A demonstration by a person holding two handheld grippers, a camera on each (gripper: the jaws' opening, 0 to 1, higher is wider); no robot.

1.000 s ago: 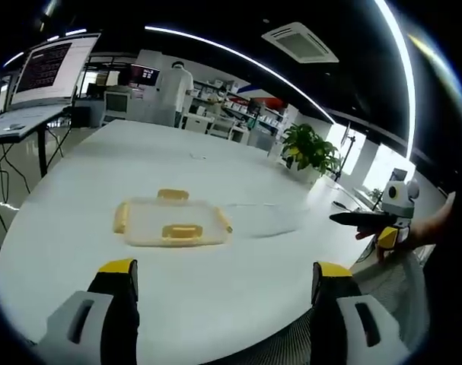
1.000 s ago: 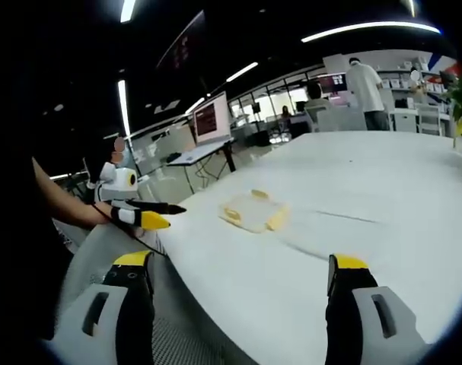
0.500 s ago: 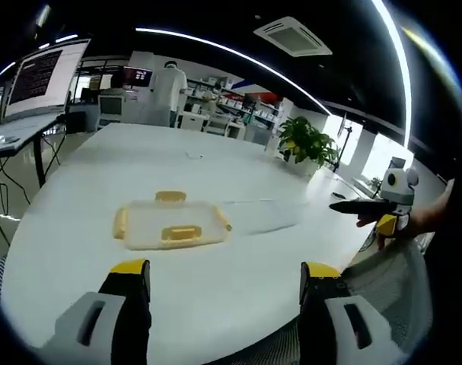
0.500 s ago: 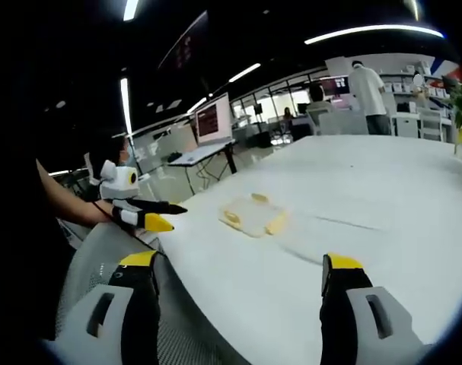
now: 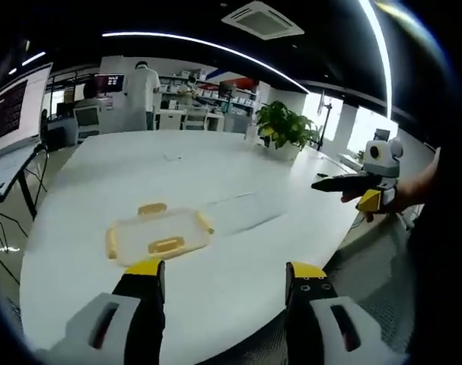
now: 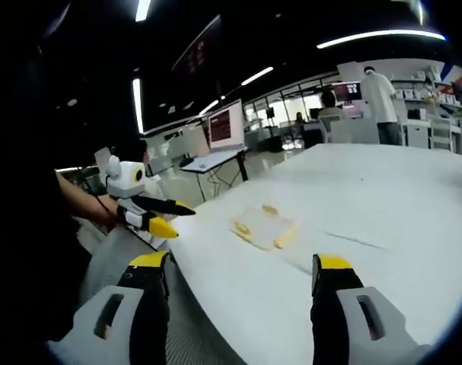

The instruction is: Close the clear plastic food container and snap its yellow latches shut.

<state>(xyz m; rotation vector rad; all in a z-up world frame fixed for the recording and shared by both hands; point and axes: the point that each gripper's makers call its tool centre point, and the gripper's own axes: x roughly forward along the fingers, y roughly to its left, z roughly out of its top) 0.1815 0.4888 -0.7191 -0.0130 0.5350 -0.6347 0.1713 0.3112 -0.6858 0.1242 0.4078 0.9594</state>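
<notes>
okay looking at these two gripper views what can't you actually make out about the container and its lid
- Container, left gripper view: whether the yellow latches are snapped is too small and blurred to tell.
- Container, right gripper view: small and washed out against the white table; its edges blur.
- Clear lid, left gripper view: transparent on white, its outline barely shows.

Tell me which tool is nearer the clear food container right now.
Left. The left tool hangs just short of the container on the white table. The right tool sits off beyond the table's edge, well to the side.
</notes>
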